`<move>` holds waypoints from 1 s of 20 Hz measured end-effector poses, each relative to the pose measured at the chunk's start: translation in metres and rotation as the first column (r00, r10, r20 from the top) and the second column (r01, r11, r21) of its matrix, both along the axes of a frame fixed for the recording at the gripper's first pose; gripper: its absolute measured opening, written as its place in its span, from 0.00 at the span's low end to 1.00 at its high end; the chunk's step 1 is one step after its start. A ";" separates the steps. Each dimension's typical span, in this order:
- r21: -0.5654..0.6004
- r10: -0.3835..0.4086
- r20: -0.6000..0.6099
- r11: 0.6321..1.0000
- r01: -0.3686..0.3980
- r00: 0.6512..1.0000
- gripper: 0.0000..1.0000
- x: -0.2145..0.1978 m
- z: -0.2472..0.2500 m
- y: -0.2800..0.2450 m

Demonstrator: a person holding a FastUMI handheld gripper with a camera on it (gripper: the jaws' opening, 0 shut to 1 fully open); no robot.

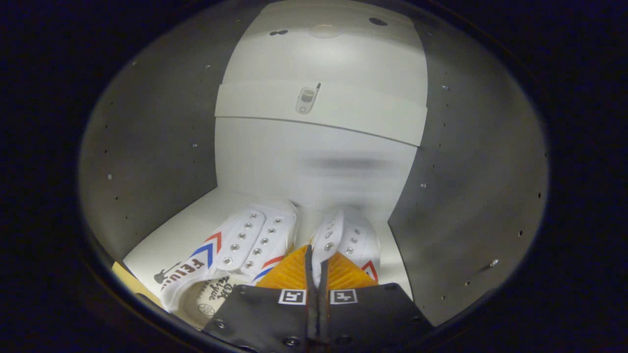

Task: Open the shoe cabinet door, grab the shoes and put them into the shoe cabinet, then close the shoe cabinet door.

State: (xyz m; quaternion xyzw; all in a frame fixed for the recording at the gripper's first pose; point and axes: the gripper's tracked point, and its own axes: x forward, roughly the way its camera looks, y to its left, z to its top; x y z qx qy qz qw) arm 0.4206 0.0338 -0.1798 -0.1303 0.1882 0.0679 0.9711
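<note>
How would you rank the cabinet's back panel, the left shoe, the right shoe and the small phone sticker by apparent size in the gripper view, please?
1. Back panel
2. Left shoe
3. Right shoe, partly hidden behind the closed gripper, so its true size is unsure
4. Phone sticker

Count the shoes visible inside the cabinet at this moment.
2. One white shoe lies on the cabinet floor ahead of the tongs, toward the left wall. The other shoe sits beside it, just beyond the nearly closed fingers, partly hidden.
</note>
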 end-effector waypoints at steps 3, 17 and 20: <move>-0.012 -0.024 0.000 1.000 0.024 1.000 0.12 -0.002 0.001 -0.004; -0.067 -0.022 0.239 0.997 0.039 0.971 0.80 -0.073 0.119 -0.001; -0.041 0.026 0.298 0.999 -0.014 0.954 0.80 -0.126 0.151 0.017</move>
